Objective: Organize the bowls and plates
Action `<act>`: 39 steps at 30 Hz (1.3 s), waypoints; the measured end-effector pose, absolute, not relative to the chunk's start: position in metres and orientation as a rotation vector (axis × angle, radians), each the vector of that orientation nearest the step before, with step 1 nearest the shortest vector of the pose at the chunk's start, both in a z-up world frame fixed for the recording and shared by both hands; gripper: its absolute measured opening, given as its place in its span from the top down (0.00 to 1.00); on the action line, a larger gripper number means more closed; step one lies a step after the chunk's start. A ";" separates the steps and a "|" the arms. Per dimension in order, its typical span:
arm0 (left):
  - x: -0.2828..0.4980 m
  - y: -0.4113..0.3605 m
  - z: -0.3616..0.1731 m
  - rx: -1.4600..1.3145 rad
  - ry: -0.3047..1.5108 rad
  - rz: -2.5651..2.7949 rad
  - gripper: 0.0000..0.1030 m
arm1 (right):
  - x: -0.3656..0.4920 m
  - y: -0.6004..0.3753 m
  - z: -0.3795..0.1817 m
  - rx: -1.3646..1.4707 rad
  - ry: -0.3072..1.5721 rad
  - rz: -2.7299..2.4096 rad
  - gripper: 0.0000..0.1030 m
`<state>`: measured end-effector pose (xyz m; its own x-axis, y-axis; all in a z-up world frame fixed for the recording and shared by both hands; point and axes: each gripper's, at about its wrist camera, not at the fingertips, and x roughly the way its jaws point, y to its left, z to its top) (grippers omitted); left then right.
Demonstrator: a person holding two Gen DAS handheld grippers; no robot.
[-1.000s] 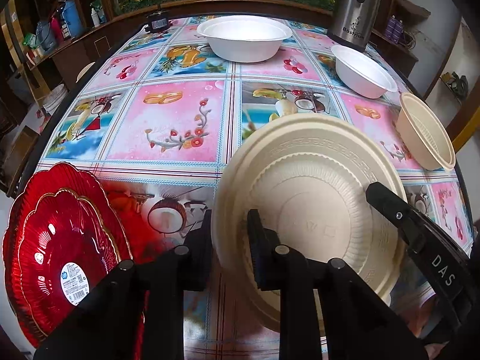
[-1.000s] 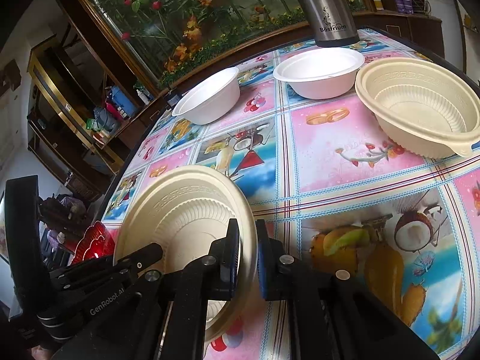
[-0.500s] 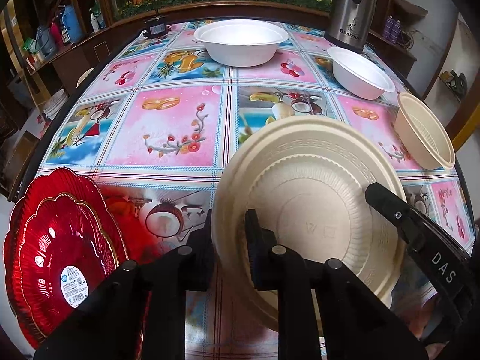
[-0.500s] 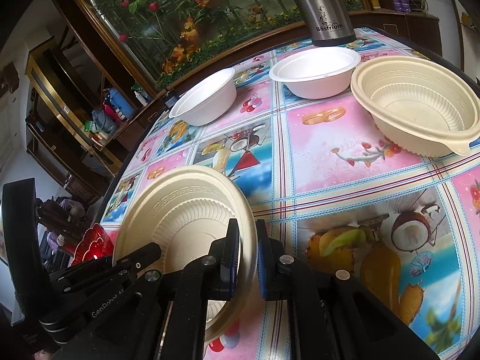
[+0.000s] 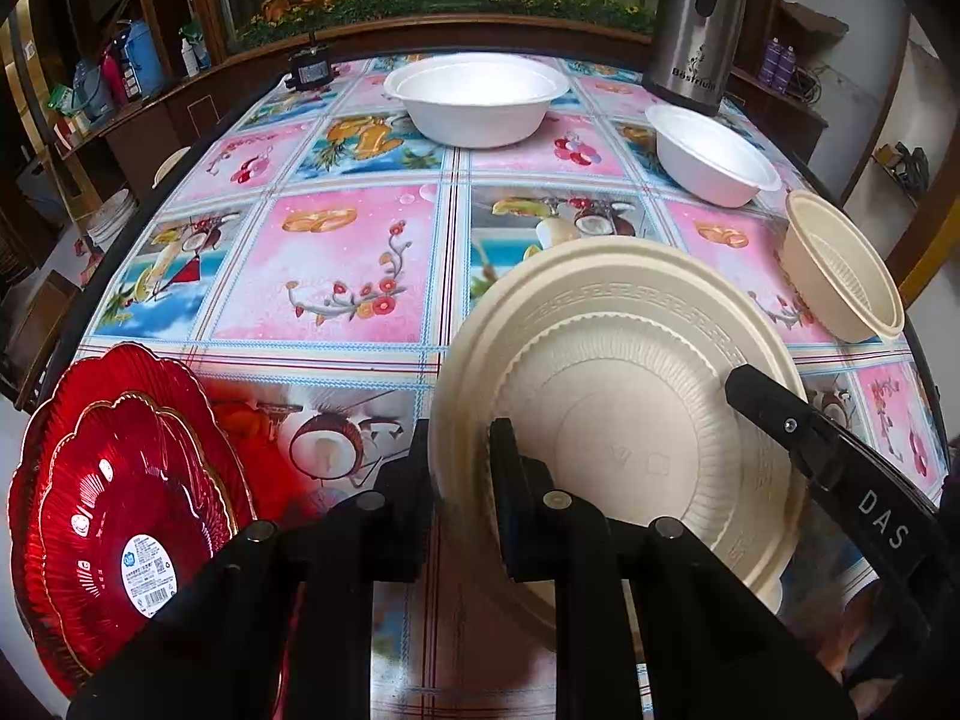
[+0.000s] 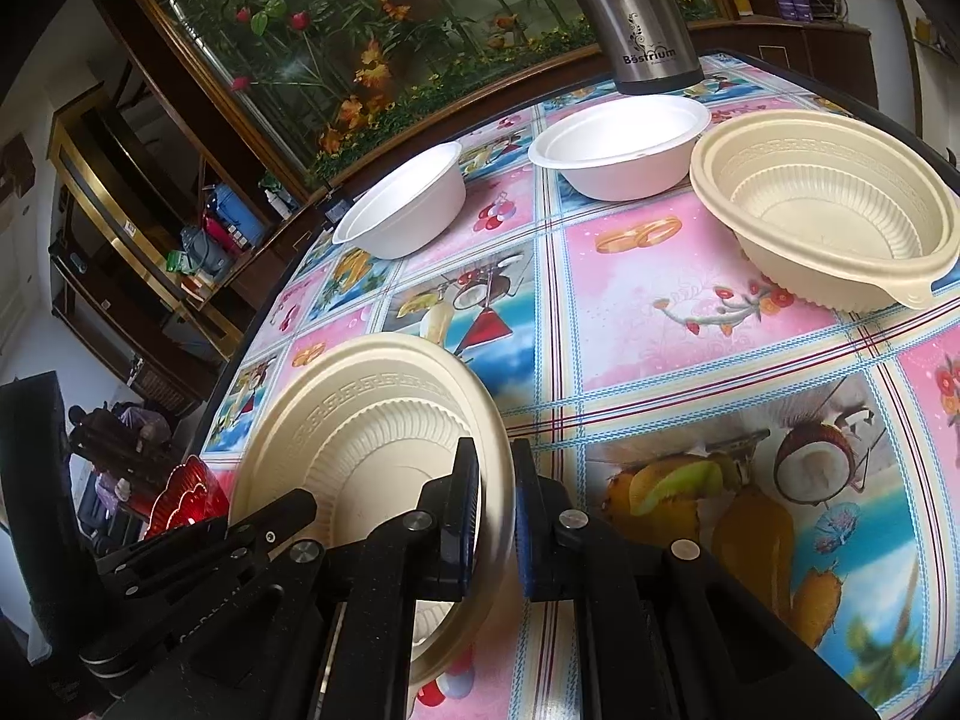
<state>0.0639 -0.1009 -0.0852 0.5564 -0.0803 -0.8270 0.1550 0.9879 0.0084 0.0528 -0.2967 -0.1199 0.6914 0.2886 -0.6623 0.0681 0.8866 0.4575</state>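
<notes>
Gripping opposite edges of one cream plate (image 5: 624, 420), the left tongs (image 5: 461, 468) and right tongs (image 6: 495, 504) both angle downward toward the counter (image 5: 336, 264), their jaws nearly closed with the plate's rim pinched between the pads. From the left wrist view, the left tongs clamp the plate's near-left rim, while the right tongs reach in from the lower right and bite the opposite edge. From the right wrist view, the same plate (image 6: 372, 438) stands tilted on edge, its ribbed well facing the left tongs. Whether the plate's lower edge touches the counter cannot be told.

Just left of the left tongs, a stack of red scalloped plates (image 5: 120, 516) sits at the counter's near-left edge, a white label on the top one. Farther out on the fruit-patterned cloth, a cream bowl (image 6: 822, 210) rests near the right edge, well apart from the held plate. Beyond it stand two white bowls: a small white bowl (image 5: 714, 162) beside a steel flask (image 5: 696, 30), and a large white bowl (image 5: 477, 96) at the far middle. A planted display lines the wall behind.
</notes>
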 end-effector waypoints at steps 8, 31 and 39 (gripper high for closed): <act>0.061 -0.100 -0.079 0.089 0.934 -0.133 0.85 | 0.050 -0.300 -0.117 0.490 0.783 0.130 0.90; 0.057 -0.106 -0.071 0.118 0.870 -0.125 0.85 | 0.045 -0.304 -0.115 0.504 0.761 0.143 0.90; 0.056 -0.106 -0.071 0.120 0.870 -0.108 0.85 | 0.045 -0.305 -0.115 0.505 0.760 0.144 0.90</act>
